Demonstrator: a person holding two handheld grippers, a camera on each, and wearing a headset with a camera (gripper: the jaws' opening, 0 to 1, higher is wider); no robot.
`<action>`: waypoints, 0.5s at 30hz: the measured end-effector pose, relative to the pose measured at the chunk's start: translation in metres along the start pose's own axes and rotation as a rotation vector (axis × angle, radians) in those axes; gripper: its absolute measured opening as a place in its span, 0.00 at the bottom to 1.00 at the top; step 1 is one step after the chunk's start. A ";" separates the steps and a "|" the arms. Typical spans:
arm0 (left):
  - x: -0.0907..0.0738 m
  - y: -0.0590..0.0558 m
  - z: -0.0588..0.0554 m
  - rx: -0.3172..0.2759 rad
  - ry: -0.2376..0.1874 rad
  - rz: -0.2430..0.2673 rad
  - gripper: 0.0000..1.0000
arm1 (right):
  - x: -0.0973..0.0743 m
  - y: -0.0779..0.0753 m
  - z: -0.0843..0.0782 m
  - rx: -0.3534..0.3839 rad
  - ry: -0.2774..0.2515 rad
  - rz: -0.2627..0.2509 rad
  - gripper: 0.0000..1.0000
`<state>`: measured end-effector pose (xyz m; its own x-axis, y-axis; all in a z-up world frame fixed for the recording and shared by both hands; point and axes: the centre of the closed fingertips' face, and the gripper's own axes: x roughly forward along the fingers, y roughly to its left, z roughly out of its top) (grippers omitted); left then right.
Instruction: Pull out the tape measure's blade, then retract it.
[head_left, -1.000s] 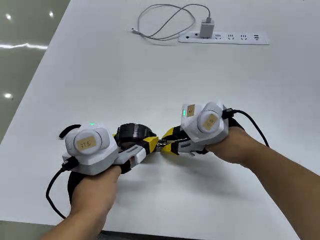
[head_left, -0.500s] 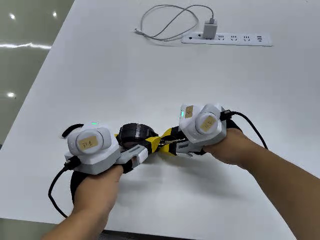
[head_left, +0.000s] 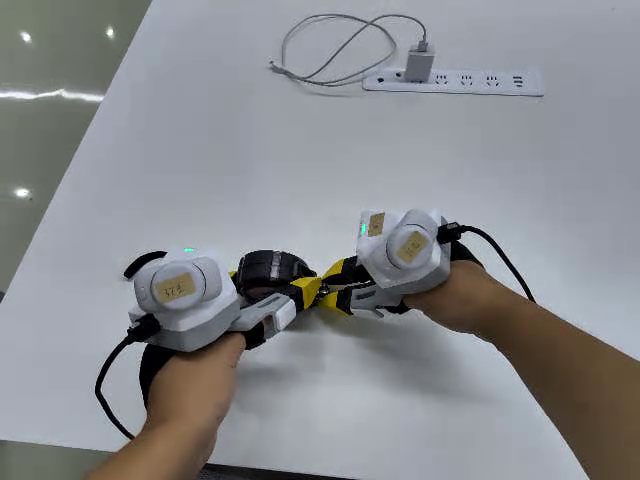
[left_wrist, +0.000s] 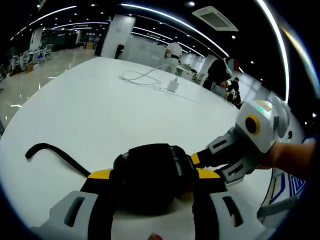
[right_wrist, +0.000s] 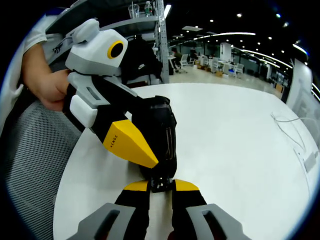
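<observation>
A black tape measure (head_left: 268, 267) rests on the white table (head_left: 300, 160) with my left gripper (head_left: 291, 290) shut on its case. In the left gripper view the case (left_wrist: 150, 172) sits between the yellow-tipped fingers (left_wrist: 100, 174), and its black wrist strap (left_wrist: 50, 150) trails off to the left. My right gripper (head_left: 335, 291) meets the case from the right and is shut on the blade's end hook (right_wrist: 161, 184) right at the case mouth (right_wrist: 161, 135). Almost no blade is out. The right gripper (left_wrist: 200, 160) touches the case's right side.
A white power strip (head_left: 452, 78) with a charger and a looped cable (head_left: 330, 45) lies at the table's far side. The table's left edge (head_left: 60, 200) drops to a glossy floor. A mesh chair (right_wrist: 30, 150) stands near the table's front.
My right gripper has come slightly closer to the left one, closing the short gap between hook and case. The left gripper has stayed on the case.
</observation>
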<state>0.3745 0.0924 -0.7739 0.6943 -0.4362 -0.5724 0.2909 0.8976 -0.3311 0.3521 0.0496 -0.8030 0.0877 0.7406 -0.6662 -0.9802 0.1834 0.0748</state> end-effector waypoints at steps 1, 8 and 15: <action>0.000 0.000 0.000 0.001 0.000 -0.002 0.59 | 0.000 0.000 0.000 0.008 -0.003 0.002 0.16; -0.003 0.000 0.003 0.021 0.011 0.000 0.59 | -0.002 0.001 0.002 0.016 -0.003 -0.002 0.22; -0.006 -0.002 0.006 0.045 0.002 -0.012 0.59 | -0.004 0.001 0.001 0.037 -0.001 -0.005 0.24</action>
<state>0.3739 0.0935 -0.7651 0.6893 -0.4468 -0.5703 0.3286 0.8944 -0.3036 0.3505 0.0476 -0.7995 0.0925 0.7403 -0.6658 -0.9725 0.2107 0.0993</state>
